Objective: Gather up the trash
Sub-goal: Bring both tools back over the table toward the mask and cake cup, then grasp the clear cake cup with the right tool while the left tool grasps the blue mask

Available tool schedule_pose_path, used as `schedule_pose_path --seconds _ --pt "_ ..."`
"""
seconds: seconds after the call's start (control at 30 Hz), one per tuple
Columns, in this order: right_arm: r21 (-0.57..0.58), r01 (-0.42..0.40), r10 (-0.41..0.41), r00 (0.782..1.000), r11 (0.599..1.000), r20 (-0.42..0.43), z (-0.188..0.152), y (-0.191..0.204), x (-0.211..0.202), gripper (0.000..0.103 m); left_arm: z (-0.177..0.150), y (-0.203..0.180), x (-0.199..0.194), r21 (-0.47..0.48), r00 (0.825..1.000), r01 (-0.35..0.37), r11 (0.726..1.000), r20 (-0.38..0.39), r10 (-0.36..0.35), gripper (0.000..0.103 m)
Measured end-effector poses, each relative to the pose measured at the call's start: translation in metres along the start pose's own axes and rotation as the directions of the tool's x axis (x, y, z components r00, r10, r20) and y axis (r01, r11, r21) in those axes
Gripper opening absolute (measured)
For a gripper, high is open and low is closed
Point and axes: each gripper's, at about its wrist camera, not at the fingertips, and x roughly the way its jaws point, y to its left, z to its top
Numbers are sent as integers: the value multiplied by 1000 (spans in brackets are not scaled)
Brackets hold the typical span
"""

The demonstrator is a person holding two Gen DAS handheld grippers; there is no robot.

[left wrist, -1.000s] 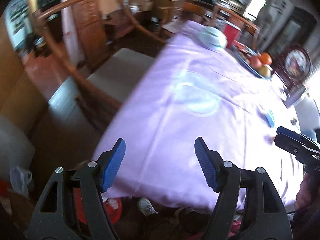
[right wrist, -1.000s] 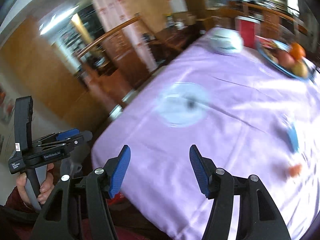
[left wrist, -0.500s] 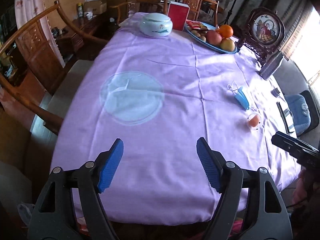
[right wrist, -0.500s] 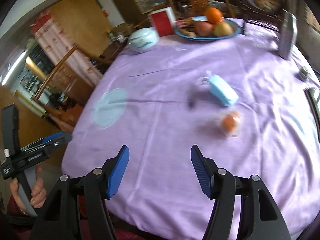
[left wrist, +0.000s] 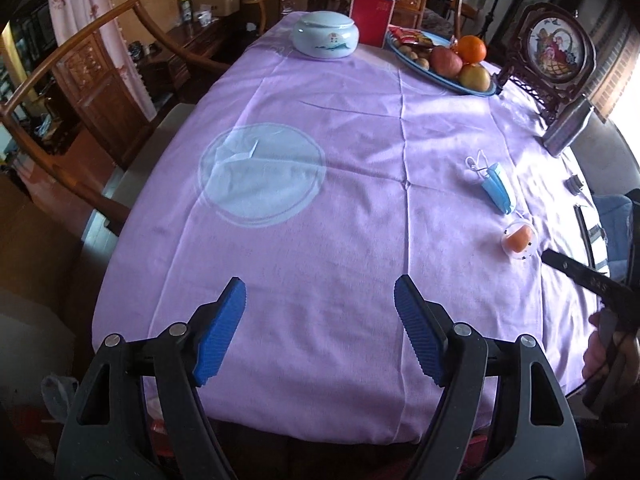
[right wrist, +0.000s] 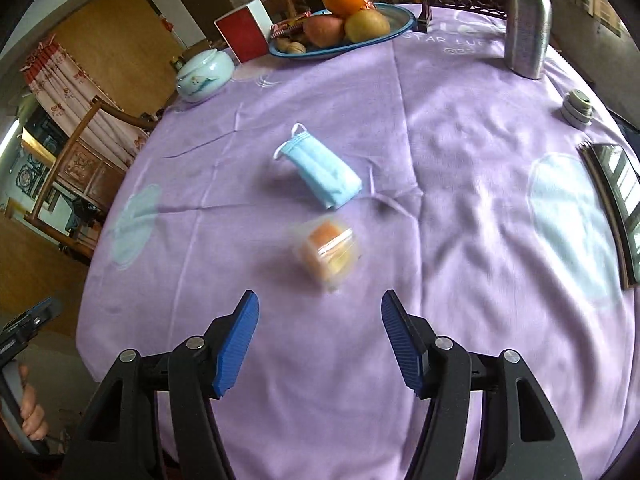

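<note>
A folded blue face mask [right wrist: 320, 178] lies on the purple tablecloth [right wrist: 440, 168], with a small clear plastic cup holding something orange [right wrist: 327, 254] just in front of it. My right gripper [right wrist: 318, 338] hovers open a short way short of that cup, nothing between its blue pads. In the left wrist view the mask [left wrist: 498, 187] and cup [left wrist: 519, 239] sit far to the right, and my left gripper [left wrist: 320, 332] stands open over bare cloth near the table's front edge.
A pale lidded jar [left wrist: 325, 35], a red box [left wrist: 372, 17] and a blue fruit plate [right wrist: 340, 46] stand at the far end. A steel flask [right wrist: 527, 20], a small round object [right wrist: 577, 108] and a phone [right wrist: 616, 196] lie right. Wooden chairs [left wrist: 80, 92] flank the left side.
Both views swung from the table's left edge onto the tabletop. The right gripper came nearer and lower toward the mask and cup; the left settled over the table's front.
</note>
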Motion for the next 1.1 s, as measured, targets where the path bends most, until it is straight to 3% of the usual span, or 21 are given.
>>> schedule_pose_path --seconds 0.27,0.3,0.33,0.53,0.7,0.83,1.0,1.1 --pt "-76 -9 7 1000 997 -28 20 7 37 63 -8 4 -8 -68 998 -65 996 -19 64 75" --pt "-82 -18 16 999 996 -33 22 9 41 59 -8 4 -9 -73 998 -68 995 -22 67 75" --pt "-89 -19 16 999 996 -35 22 9 42 43 -7 3 -8 -75 997 -68 995 -26 66 75" --pt "-119 -15 18 1000 993 23 17 8 20 41 10 -21 4 -39 999 -19 999 -44 17 75" --pt "-51 47 -44 997 998 60 10 -29 -14 41 42 -77 37 51 992 103 993 -81 -99 75" --pt "35 104 -106 991 994 76 -1 -70 -46 41 64 -142 75 122 974 205 971 -124 -190 75" --pt "99 151 -160 983 983 90 -18 -104 -79 41 78 -219 120 181 954 275 944 -174 -244 73" --pt "115 161 -172 981 980 94 -23 -114 -88 42 82 -248 142 198 954 272 942 -185 -236 72"
